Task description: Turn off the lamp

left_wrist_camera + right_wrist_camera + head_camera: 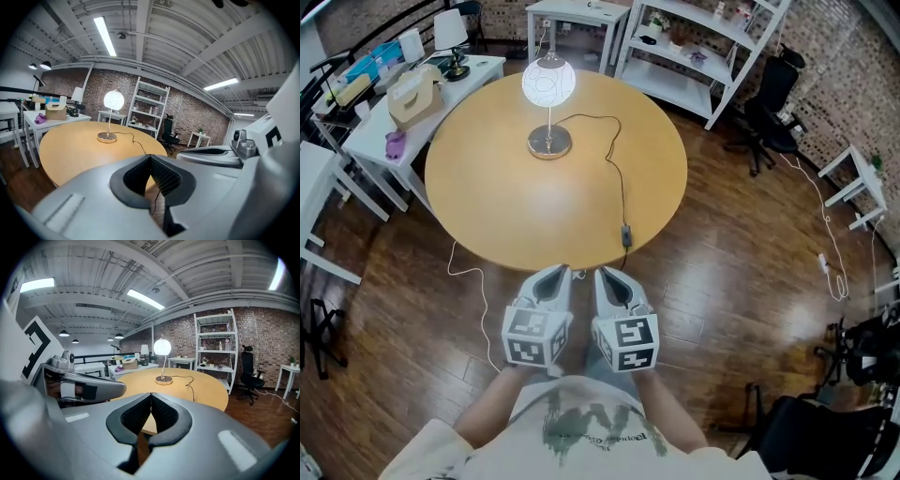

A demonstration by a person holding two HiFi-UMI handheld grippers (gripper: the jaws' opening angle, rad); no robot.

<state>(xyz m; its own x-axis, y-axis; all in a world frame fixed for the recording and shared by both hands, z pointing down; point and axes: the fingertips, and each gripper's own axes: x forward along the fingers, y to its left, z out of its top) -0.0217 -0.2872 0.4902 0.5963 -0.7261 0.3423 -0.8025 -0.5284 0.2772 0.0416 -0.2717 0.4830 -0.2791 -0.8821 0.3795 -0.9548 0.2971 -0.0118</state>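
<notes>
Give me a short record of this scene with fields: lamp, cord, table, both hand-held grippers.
lamp: lit, upright on the far part of the table
table: round, wooden top
cord: runs from the lamp base to the near edge; small block on it there, likely a switch
left hand-held gripper: shut, empty, short of the near edge
right hand-held gripper: shut, empty, beside the left one

Loft-type office or lab space: brick wall point(265, 329), bare ceiling beams point(140, 18) with strip lights point(104, 35), white shelf rack point(670, 86), office chair point(773, 103), white desks point(370, 131), wood floor point(750, 244).
</notes>
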